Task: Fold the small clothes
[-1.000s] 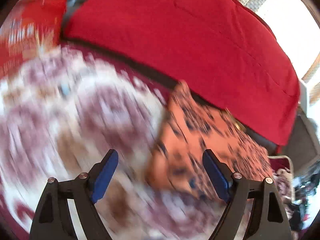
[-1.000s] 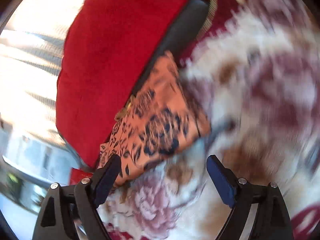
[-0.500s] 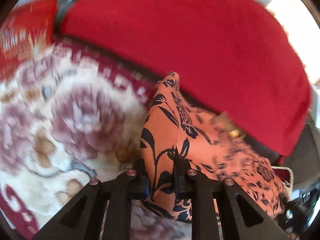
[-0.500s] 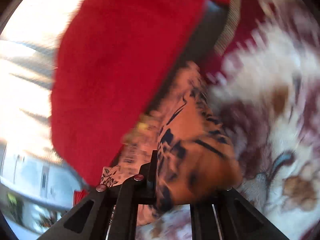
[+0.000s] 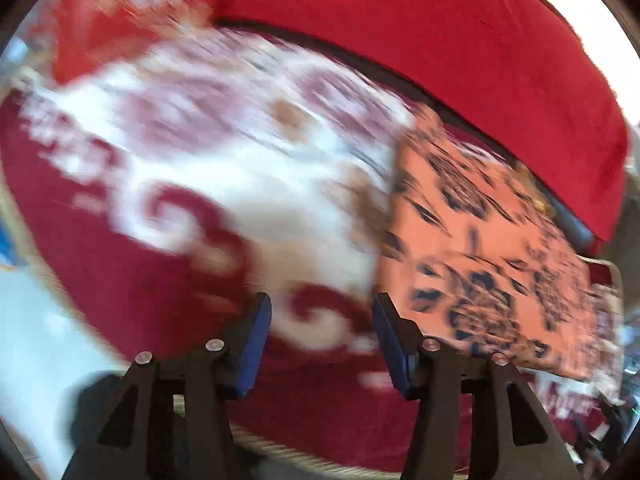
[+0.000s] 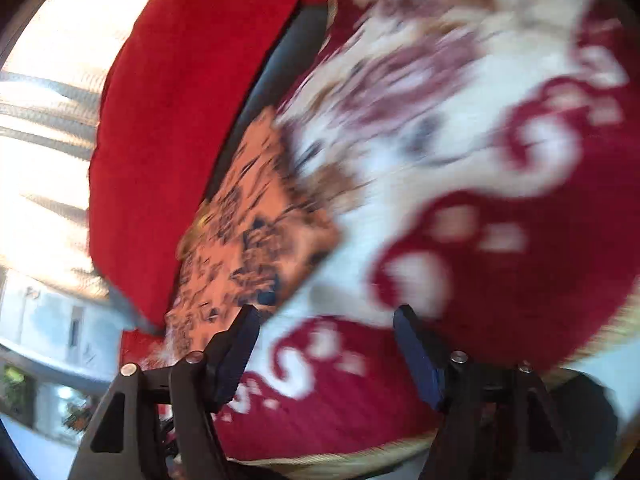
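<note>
An orange garment with a dark floral print lies flat on a red-and-cream patterned rug. It also shows in the right wrist view. My left gripper is open and empty, just left of the garment's near edge. My right gripper is open and empty, just right of the garment's near corner. Both views are motion-blurred.
A red cushion lies along the far side of the rug, behind the garment; it also shows in the right wrist view. The rug's fringed edge and pale floor lie close to the grippers.
Half a second ago both grippers were shut on the garment. Both have let go, opened and pulled back toward the rug's near edge. The garment now lies flat.
</note>
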A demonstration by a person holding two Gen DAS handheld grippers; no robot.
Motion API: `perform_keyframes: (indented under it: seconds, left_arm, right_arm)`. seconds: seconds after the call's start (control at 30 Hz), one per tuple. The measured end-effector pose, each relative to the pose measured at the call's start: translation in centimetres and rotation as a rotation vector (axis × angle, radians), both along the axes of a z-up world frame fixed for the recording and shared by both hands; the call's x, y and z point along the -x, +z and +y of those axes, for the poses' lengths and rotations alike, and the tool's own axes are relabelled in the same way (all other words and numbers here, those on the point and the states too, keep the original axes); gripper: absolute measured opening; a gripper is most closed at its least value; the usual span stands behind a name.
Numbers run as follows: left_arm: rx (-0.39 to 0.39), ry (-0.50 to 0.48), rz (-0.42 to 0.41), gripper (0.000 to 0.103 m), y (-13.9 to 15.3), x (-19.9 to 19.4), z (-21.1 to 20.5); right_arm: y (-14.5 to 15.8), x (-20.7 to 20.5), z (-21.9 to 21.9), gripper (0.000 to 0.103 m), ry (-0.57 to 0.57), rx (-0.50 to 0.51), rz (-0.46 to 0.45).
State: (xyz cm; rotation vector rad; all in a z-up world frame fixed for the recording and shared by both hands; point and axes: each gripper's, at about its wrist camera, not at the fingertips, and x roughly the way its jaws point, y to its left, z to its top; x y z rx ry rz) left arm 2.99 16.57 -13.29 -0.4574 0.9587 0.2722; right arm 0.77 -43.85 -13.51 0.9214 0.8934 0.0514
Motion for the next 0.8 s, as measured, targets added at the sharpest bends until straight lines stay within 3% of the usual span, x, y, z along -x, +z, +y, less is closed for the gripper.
perform_keyframes:
  seconds: [0.07,0.13,0.27,0.37,0.47,0.67,0.7,0.73,0.77,0.8]
  left_arm:
    - [-0.047,-0.012,-0.034,0.054,1.7,-0.3,0.9]
    - [-0.042,-0.046,-0.059,0.054,2.5,-1.7,1.0]
    - [-0.047,-0.155,-0.118,0.055,5.2,-6.6,-1.8]
    - [-0.04,-0.245,-0.124,0.058,5.4,-11.7,-3.9]
    - [-0.062,-0.258,-0.055,0.058,4.5,-16.1,-5.2]
    - [-0.062,-0.277,-0.012,0.057,2.2,-19.7,-5.9]
    - [-0.061,-0.279,-0.008,0.053,1.9,-19.9,-5.7]
    - [-0.066,-0.285,-0.008,0.022,1.7,-20.0,-5.7]
    - [-0.096,-0.284,-0.005,0.003,1.7,-20.1,-5.9]
    - [-0.101,-0.28,-0.026,0.005,2.2,-20.0,-5.8]
  right_arm:
    - [1.4,0.5,-1.1,0.074,-0.008,0.043,-0.026]
    - [4.0,-0.1,-1.6,0.074,0.009,0.1,-0.067]
    - [6.5,-5.8,-0.2,0.074,0.106,0.161,-0.141]
    - [6.3,-11.8,1.7,0.074,0.18,0.205,-0.127]
    - [4.9,-16.4,3.2,0.074,0.232,0.227,-0.074]
    - [2.5,-23.1,5.1,0.073,0.289,0.317,0.028]
    - [1.9,-24.4,5.6,0.067,0.315,0.344,0.035]
    - [1.6,-25.3,6.2,0.053,0.344,0.361,0.036]
    - [1.7,-25.9,6.8,0.025,0.368,0.401,0.053]
    - [2.7,-25.9,7.5,0.017,0.373,0.486,0.046]
